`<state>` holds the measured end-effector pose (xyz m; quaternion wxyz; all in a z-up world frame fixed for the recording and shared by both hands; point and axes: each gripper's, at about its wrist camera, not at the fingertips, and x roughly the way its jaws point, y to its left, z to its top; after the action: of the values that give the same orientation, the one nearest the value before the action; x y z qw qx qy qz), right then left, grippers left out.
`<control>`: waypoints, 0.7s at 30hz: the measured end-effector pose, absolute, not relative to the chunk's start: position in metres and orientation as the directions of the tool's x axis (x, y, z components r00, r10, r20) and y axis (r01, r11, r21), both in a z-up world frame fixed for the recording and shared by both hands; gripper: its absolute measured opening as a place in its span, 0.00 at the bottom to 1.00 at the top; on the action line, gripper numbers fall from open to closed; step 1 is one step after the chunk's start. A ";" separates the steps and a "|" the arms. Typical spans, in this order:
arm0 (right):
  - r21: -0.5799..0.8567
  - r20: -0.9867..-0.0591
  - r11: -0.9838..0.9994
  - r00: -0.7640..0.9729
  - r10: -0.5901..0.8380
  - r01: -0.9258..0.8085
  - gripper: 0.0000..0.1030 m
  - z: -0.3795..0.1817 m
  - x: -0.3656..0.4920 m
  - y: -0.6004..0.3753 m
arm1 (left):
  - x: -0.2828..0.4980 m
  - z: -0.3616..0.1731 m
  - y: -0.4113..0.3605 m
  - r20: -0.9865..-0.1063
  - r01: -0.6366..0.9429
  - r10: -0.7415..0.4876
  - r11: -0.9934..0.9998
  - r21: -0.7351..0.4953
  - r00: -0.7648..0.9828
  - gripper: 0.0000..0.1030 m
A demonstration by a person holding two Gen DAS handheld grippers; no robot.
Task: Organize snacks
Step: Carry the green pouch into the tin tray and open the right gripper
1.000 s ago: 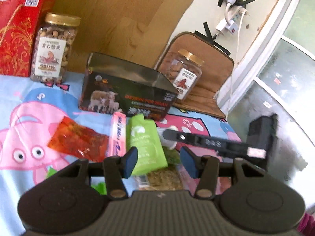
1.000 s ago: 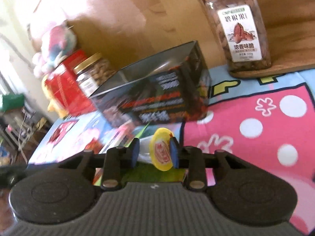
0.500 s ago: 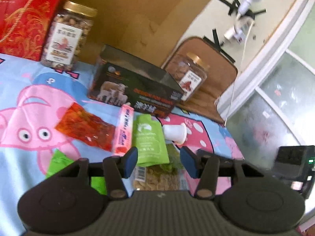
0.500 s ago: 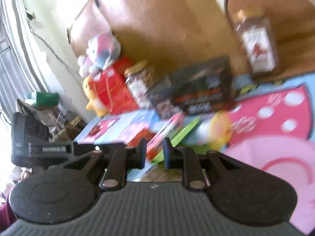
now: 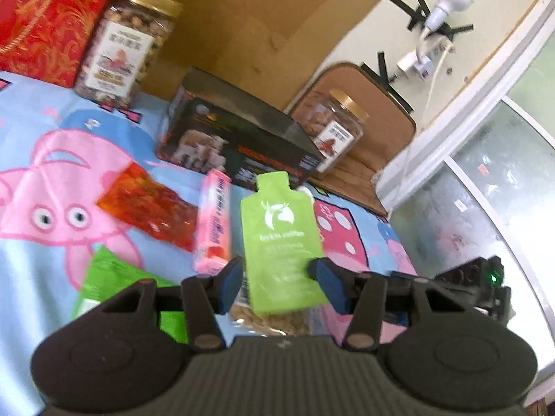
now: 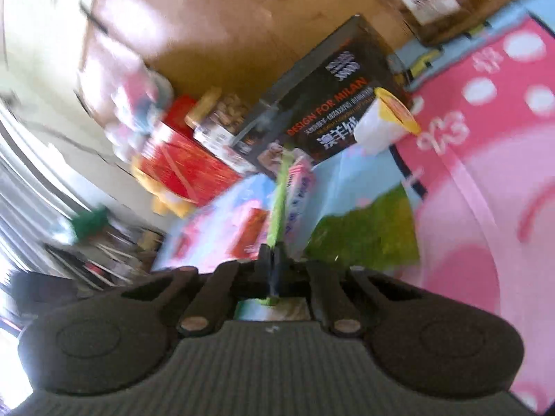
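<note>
Blur smears the right wrist view. Along the far edge a red gift box point(image 5: 45, 17) is cut off beside a nut jar point(image 5: 125, 45). An orange packet point(image 5: 149, 211) and a pink stick pack point(image 5: 213, 222) lie on the cartoon cloth point(image 5: 41, 260), with bare cloth left of them. The dark box point(image 5: 236, 142) blocks the way behind. The green pouch point(image 5: 281, 239) is raised between the gaping left tongs point(image 5: 277, 282), which have just been opening; whether they touch it I cannot tell. The right tongs point(image 6: 274, 263) have just clamped its lower edge. A white cup point(image 6: 378, 128) lies tipped against the box.
</note>
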<state>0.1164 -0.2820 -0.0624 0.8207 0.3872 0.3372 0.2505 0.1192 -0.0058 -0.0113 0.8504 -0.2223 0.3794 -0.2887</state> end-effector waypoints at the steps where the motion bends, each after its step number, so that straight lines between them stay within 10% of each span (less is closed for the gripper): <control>1: 0.831 -0.331 0.538 0.649 0.685 -0.144 0.03 -0.063 0.108 -0.289 | 0.120 -0.013 -0.010 -0.521 0.324 -0.662 0.734 -0.597 0.540 0.52; 8: 0.946 -0.170 0.304 0.616 0.769 -0.118 0.03 -0.072 0.092 -0.307 | 0.119 -0.015 -0.031 -0.487 0.367 -0.719 0.682 -0.632 0.497 0.44; 21: 0.640 -0.309 0.690 0.709 0.634 -0.338 0.04 0.036 0.233 -0.269 | 0.247 0.053 -0.049 -0.488 0.374 -0.534 0.841 -0.390 0.690 0.40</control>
<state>0.2331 -0.2693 0.0358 0.8807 0.2805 0.2635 0.2761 0.2467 -0.0487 0.0528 0.9100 -0.1308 0.3043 -0.2495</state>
